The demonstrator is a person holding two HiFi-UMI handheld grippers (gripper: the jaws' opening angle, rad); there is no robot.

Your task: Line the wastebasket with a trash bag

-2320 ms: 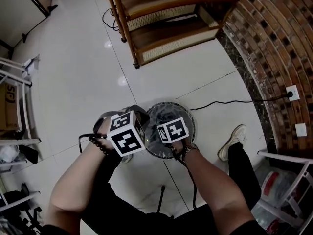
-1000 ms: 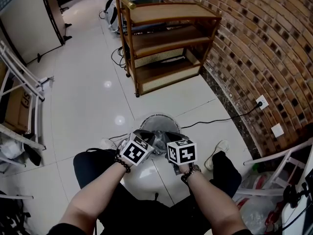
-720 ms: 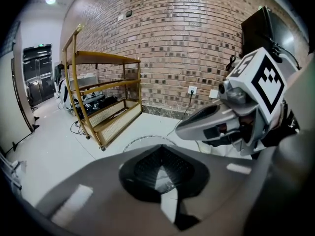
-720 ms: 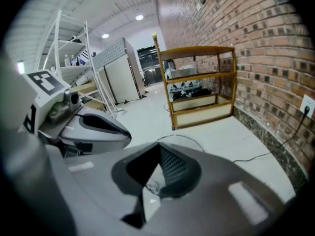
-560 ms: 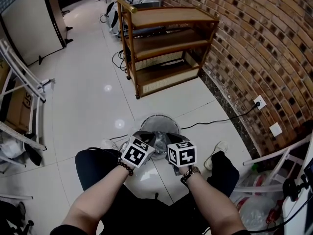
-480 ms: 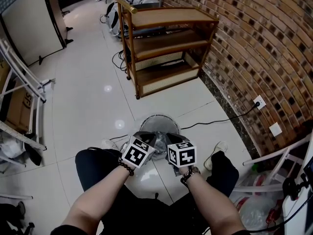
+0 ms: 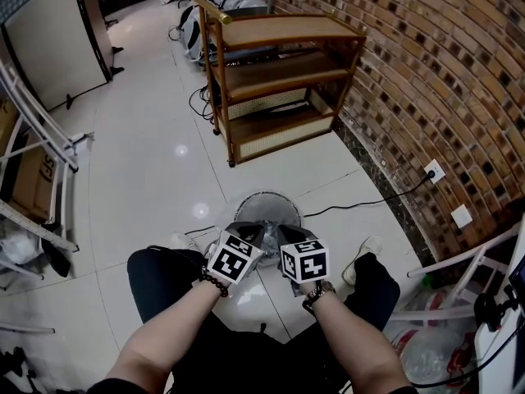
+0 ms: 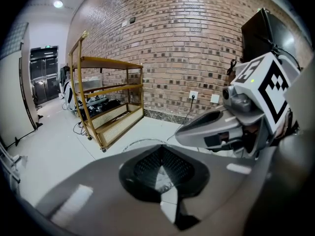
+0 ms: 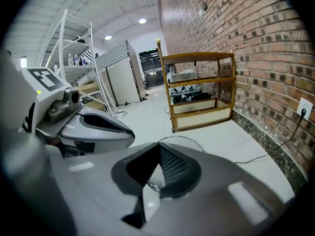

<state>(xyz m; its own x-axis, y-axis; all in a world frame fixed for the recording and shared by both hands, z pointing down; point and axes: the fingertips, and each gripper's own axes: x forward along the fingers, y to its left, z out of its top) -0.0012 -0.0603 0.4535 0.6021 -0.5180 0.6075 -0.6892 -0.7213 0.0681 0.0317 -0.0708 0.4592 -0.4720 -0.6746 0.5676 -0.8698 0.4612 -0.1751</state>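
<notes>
The left gripper (image 8: 161, 173) had its fingers (image 8: 144, 168) pressed together, with no gap between the dark ribbed pads. A small crinkle of clear film glinted right where they met. It looked like an edge of the bag (image 8: 163, 180), though so little showed that this was hard to be sure of. The right gripper (image 9: 151, 175) was the same: its fingers (image 9: 173, 168) were fully closed, and a shiny scrap of the same film was caught at the seam.

From the head view, both grippers were held side by side, close together and tilted downward, over the near edge of the basket (image 7: 267, 193). The basket stood upright on the floor (image 7: 148, 162), just in front of the person's knees. It was round, and pale clear plastic showed inside its ring. In each gripper view the wire rim arced just beyond the closed fingertips, so the basket lay directly ahead of and below both pairs of fingers. Each gripper also appeared at the side of the other's view, beside it but not touching.

Beyond the basket stood a wooden shelf (image 7: 275, 72) against the brick wall (image 7: 426, 80). A black cable (image 7: 361, 202) ran across the floor from the basket's far side to a wall socket.
</notes>
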